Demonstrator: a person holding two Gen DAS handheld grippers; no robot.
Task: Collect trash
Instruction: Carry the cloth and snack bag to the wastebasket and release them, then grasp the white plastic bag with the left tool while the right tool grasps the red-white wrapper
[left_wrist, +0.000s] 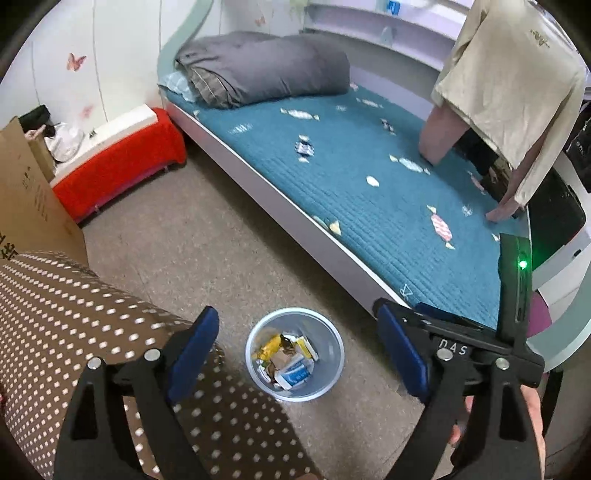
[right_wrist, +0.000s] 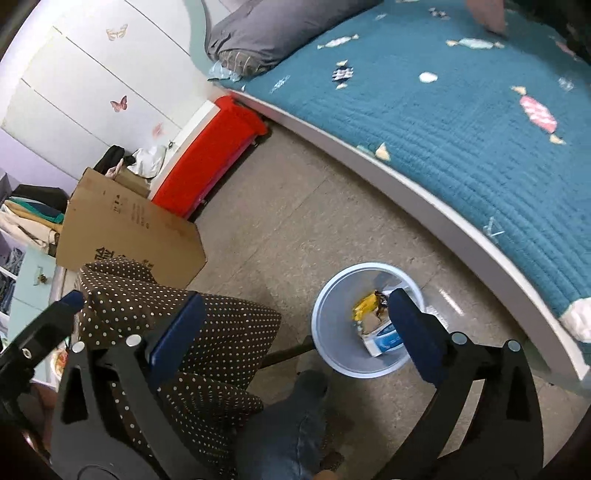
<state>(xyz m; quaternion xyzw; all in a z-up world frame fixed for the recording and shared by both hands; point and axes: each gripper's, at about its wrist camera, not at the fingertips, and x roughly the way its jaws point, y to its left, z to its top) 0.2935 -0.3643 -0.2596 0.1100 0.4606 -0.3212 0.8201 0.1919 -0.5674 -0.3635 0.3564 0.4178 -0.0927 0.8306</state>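
A pale blue waste bin (left_wrist: 295, 313) stands on the floor beside the bed. Inside lie a yellow wrapper (left_wrist: 271, 345), a blue-and-white packet (left_wrist: 295, 374) and brown scraps. My left gripper (left_wrist: 297, 354) hangs above the bin, open, its blue pads wide apart with nothing between them. In the right wrist view the bin (right_wrist: 332, 295) sits low and right of centre, with the yellow wrapper (right_wrist: 364, 306) and the packet (right_wrist: 384, 339) showing. My right gripper (right_wrist: 295, 332) is open and empty too; its right pad overlaps the bin's rim.
A bed with a teal candy-print quilt (left_wrist: 369, 206) and a grey folded duvet (left_wrist: 266, 70) fills the right. A person in a beige shirt (left_wrist: 509, 74) leans a hand on it. Brown polka-dot fabric (left_wrist: 74, 332), a cardboard box (right_wrist: 129, 229) and a red-covered bench (left_wrist: 122, 166) lie left.
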